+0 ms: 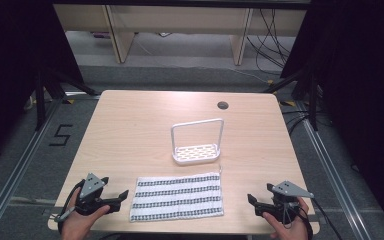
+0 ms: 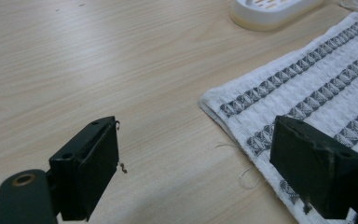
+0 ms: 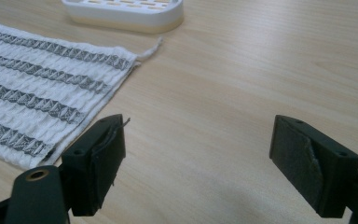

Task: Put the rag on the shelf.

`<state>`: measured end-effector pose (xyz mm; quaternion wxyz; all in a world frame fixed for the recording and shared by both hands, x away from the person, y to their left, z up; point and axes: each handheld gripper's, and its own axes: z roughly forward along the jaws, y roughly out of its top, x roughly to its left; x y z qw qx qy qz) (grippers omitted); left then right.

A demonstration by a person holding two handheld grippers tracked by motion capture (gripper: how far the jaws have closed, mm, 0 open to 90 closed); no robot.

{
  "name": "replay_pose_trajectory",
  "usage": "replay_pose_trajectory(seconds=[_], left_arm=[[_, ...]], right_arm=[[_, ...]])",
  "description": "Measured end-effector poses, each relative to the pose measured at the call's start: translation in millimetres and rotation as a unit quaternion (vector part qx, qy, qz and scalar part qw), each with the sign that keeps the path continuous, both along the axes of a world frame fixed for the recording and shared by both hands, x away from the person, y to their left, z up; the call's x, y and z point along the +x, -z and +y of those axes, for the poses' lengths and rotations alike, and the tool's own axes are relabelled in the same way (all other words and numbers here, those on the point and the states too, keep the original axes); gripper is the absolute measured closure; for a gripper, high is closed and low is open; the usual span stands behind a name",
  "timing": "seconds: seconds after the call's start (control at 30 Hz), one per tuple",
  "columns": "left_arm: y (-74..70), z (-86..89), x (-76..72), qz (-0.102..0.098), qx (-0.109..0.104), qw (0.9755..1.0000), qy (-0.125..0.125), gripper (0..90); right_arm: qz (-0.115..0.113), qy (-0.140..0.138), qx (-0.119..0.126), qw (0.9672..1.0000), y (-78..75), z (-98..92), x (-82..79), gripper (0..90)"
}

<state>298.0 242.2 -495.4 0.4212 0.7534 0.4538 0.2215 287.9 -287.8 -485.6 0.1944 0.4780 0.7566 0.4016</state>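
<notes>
The towel [image 1: 177, 197] lies flat on the bench [image 1: 130, 130] near its front edge, between the two tongs; the left tongs [image 1: 122, 196] and right tongs [image 1: 252, 201] flank its short ends, jaws wide and empty, probably poised to take them; a rack [image 1: 197, 142] stands just behind.

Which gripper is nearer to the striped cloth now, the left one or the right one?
Left. The left gripper is just beside the near left corner of the striped cloth, jaws open. The right gripper stays farther off its right edge, with bare table between.
</notes>
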Motion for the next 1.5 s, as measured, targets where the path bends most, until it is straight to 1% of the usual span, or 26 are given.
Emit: replay_pose_trajectory(seconds=[0.1, 0.17, 0.2, 0.3, 0.5, 0.53, 0.57, 0.6, 0.67, 0.7, 0.73, 0.77, 0.8, 0.83, 0.87, 0.9, 1.0, 1.1, 1.13, 1.17, 1.2, 1.3, 1.33, 1.37, 1.47, 1.5], left_arm=[[-1.1, 0.5, -0.1, 0.000, 0.002, 1.0000, 0.000, 14.9], [-1.4, -1.2, -0.2, 0.000, 0.005, 1.0000, 0.000, 14.9], [-0.9, -2.4, 0.2, -0.003, -0.001, 1.0000, 0.004, 15.0], [-1.6, -5.2, -0.1, -0.001, 0.006, 0.9999, 0.013, 15.4], [-4.0, -10.2, -0.1, -0.001, 0.002, 0.9997, 0.023, 16.5], [-4.4, -11.2, 0.6, 0.001, 0.002, 0.9997, 0.026, 16.5], [-4.3, -12.4, 1.6, 0.001, -0.005, 0.9995, 0.030, 16.5], [-5.2, -13.7, 2.2, 0.004, -0.004, 0.9994, 0.034, 16.6], [-6.9, -17.9, 3.7, 0.004, -0.005, 0.9993, 0.037, 16.6], [-8.2, -19.3, 5.3, 0.004, -0.001, 0.9989, 0.047, 16.8], [-9.4, -23.2, 6.1, 0.002, -0.003, 0.9989, 0.046, 17.0], [-10.2, -24.8, 7.5, 0.002, -0.002, 0.9985, 0.054, 17.2], [-11.9, -29.1, 9.4, 0.002, -0.001, 0.9981, 0.061, 17.4], [-13.2, -31.3, 10.6, 0.004, 0.003, 0.9977, 0.068, 17.6], [-15.4, -34.9, 12.5, 0.007, 0.015, 0.9967, 0.080, 17.7], [-15.7, -37.7, 14.4, 0.006, 0.015, 0.9961, 0.086, 18.1], [-16.5, -49.7, 23.4, 0.010, 0.025, 0.9944, 0.102, 19.5], [-17.1, -62.3, 32.1, 0.015, 0.019, 0.9933, 0.113, 21.1], [-17.8, -66.4, 35.1, 0.015, 0.017, 0.9926, 0.120, 21.8], [-19.3, -69.0, 37.1, 0.014, 0.025, 0.9919, 0.124, 22.1], [-20.7, -74.9, 40.2, 0.010, 0.025, 0.9914, 0.128, 22.8], [-23.1, -87.7, 46.4, 0.011, 0.025, 0.9898, 0.140, 24.2], [-23.6, -93.8, 49.3, 0.014, 0.026, 0.9881, 0.151, 24.5], [-23.7, -97.7, 50.5, 0.015, 0.029, 0.9872, 0.156, 25.1], [-22.8, -113.3, 55.9, 0.022, 0.036, 0.9828, 0.180, 25.6], [-22.6, -116.7, 57.1, 0.023, 0.037, 0.9822, 0.183, 25.8]], right_arm=[[0.004, 0.000, 0.004, 1.0000, -0.5, 0.4, -0.6, 19.4], [-0.003, 0.000, -0.003, 1.0000, -1.1, 0.0, -0.6, 19.7], [-0.007, -0.001, -0.005, 1.0000, -1.3, -0.2, -0.5, 19.7], [-0.009, -0.003, -0.002, 1.0000, -2.4, 0.9, -1.3, 20.1], [-0.016, -0.007, 0.000, 0.9999, -5.4, 4.9, -3.7, 20.9], [-0.025, -0.008, -0.006, 0.9996, -5.9, 4.6, -3.5, 20.9], [-0.022, -0.008, -0.002, 0.9997, -6.0, 6.4, -4.2, 21.0], [-0.022, -0.010, -0.005, 0.9997, -7.2, 6.4, -4.9, 21.3], [-0.014, -0.006, 0.007, 0.9999, -7.0, 10.3, -6.4, 21.4], [-0.001, -0.006, 0.011, 0.9999, -8.2, 13.7, -8.9, 21.6], [-0.011, -0.018, 0.003, 0.9998, -8.3, 13.5, -7.8, 21.6], [-0.012, -0.019, 0.007, 0.9997, -8.8, 16.0, -8.7, 21.7], [-0.004, -0.014, 0.008, 0.9999, -10.3, 18.7, -11.5, 21.7], [-0.007, -0.016, 0.010, 0.9998, -10.5, 22.3, -12.8, 21.7], [-0.013, -0.028, -0.003, 0.9995, -11.1, 22.0, -11.8, 21.7], [-0.001, -0.021, 0.005, 0.9998, -11.5, 28.3, -15.9, 21.8], [-0.013, -0.051, -0.016, 0.9985, -10.9, 33.9, -16.6, 22.4], [-0.005, -0.058, -0.011, 0.9982, -10.5, 43.9, -21.9, 22.9], [-0.009, -0.066, -0.014, 0.9977, -9.4, 45.6, -21.8, 23.1], [-0.007, -0.068, -0.018, 0.9975, -9.4, 48.0, -23.0, 23.1], [-0.001, -0.080, -0.021, 0.9966, -8.5, 53.0, -24.5, 24.0], [0.000, -0.080, -0.027, 0.9964, -7.7, 57.0, -26.3, 24.7], [0.012, -0.075, -0.023, 0.9969, -7.8, 59.6, -28.3, 24.8], [0.003, -0.086, -0.028, 0.9959, -6.4, 59.8, -26.2, 25.0], [0.002, -0.095, -0.033, 0.9949, -5.3, 63.3, -26.6, 25.5], [0.003, -0.098, -0.035, 0.9946, -4.9, 64.9, -26.9, 25.9]])
